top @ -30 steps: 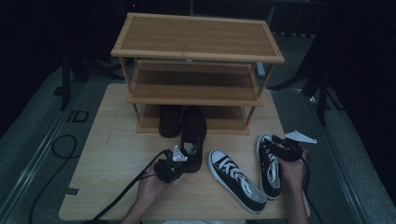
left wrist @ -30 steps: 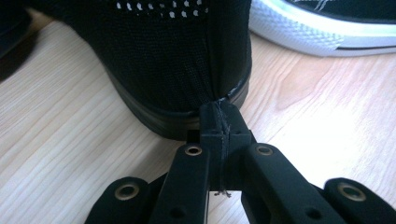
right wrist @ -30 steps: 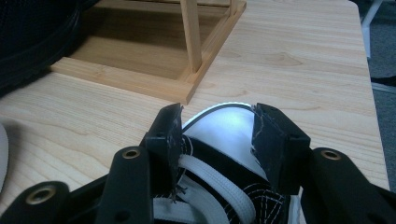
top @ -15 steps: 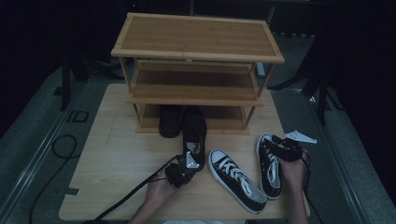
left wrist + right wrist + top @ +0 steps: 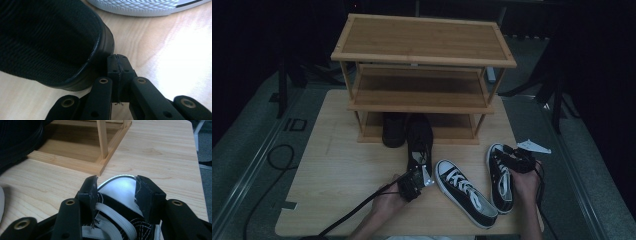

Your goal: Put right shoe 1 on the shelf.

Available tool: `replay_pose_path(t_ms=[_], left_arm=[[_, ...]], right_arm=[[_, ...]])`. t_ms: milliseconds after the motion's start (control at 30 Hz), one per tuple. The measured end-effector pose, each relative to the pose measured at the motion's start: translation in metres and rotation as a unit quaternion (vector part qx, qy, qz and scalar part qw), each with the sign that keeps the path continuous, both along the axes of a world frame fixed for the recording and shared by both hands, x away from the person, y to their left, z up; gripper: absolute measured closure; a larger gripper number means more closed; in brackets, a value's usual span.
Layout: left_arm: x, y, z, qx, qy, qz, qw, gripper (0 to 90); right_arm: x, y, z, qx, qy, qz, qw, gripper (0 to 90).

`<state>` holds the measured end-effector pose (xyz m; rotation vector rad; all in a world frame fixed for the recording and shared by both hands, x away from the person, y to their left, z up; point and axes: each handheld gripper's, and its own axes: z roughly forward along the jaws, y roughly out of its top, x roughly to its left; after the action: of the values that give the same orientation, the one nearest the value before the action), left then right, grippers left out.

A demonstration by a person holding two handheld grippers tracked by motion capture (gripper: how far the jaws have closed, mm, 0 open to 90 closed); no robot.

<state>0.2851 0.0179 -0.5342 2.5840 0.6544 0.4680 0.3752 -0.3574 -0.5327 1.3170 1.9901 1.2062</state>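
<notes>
Left tongs [image 5: 117, 62] pressed together, empty, now moved in beside black shoe's [image 5: 419, 142] heel, likely to nudge it rackward; right tongs [image 5: 116, 195] straddle sneaker [image 5: 120, 192] toe, grip uncertain

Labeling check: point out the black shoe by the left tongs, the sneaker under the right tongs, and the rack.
black shoe [image 5: 419, 137], high view, upper.
sneaker [image 5: 499, 175], high view, laces.
rack [image 5: 424, 40], high view, top shelf.
</notes>
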Motion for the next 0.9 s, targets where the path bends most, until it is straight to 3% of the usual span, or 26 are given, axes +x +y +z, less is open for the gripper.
replay_pose_path(t_ms=[300, 367, 433, 533, 633, 667, 767, 833, 900], left_arm=[[0.024, -0.01, 0.009, 0.017, -0.027, 0.001, 0.9995, 90.0], [0.03, -0.016, 0.013, 0.033, -0.039, -0.003, 0.9987, 90.0], [0.041, -0.024, 0.018, 0.022, -0.036, -0.009, 0.9991, 90.0], [0.048, -0.029, 0.017, 0.031, -0.038, -0.008, 0.9988, 90.0], [0.052, -0.027, 0.017, 0.029, -0.036, -0.002, 0.999, 90.0], [0.056, -0.022, 0.018, 0.013, -0.033, 0.005, 0.9994, 90.0], [0.062, -0.018, 0.023, 0.013, -0.045, 0.023, 0.9986, 90.0], [0.068, -0.015, 0.028, -0.002, -0.032, 0.02, 0.9993, 90.0], [0.07, -0.018, 0.028, 0.008, -0.044, 0.02, 0.9988, 90.0]], right_arm=[[0.0, 0.0, 0.0, 0.002, 0.001, 0.001, 1.0, 52.5], [0.0, 0.0, 0.0, 0.002, 0.001, 0.001, 1.0, 52.5], [0.0, 0.0, 0.0, 0.001, 0.001, 0.001, 1.0, 52.5], [0.0, 0.0, 0.0, 0.0, 0.0, 0.002, 1.0, 52.5], [0.0, -0.001, 0.0, 0.0, 0.0, 0.003, 1.0, 52.5], [0.0, -0.001, 0.0, 0.0, 0.0, 0.003, 1.0, 52.5], [0.0, 0.0, 0.0, 0.0, 0.0, 0.002, 1.0, 52.5], [0.0, 0.0, 0.0, 0.0, 0.0, 0.002, 1.0, 52.5], [0.0, 0.0, 0.0, -0.001, 0.0, 0.002, 1.0, 52.5]])
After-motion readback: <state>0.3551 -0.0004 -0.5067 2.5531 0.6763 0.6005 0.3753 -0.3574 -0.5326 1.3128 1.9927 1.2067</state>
